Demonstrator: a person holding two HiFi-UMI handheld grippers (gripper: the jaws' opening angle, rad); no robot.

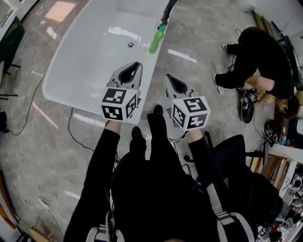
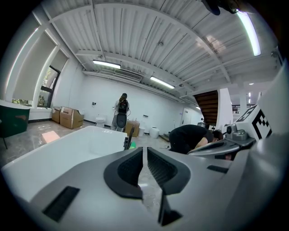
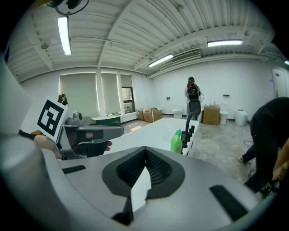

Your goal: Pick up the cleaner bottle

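The green cleaner bottle (image 1: 156, 39) stands upright on the far right rim of a white bathtub (image 1: 90, 56), right beside a black faucet (image 1: 166, 12). In the right gripper view the bottle (image 3: 176, 141) shows ahead, past the jaws, next to the faucet (image 3: 190, 127). Only a sliver of the green bottle (image 2: 131, 145) appears in the left gripper view. My left gripper (image 1: 136, 65) hangs over the tub's near right corner, shut and empty. To its right my right gripper (image 1: 169, 77) is above the floor beside the tub, jaws together with nothing between them. Both are well short of the bottle.
A person in black (image 1: 260, 56) crouches on the floor at the right. Another person (image 3: 193, 101) stands far back by cardboard boxes (image 3: 151, 113). Cables (image 1: 28, 118) trail across the floor left of the tub. A black chair (image 1: 234, 151) sits near my right side.
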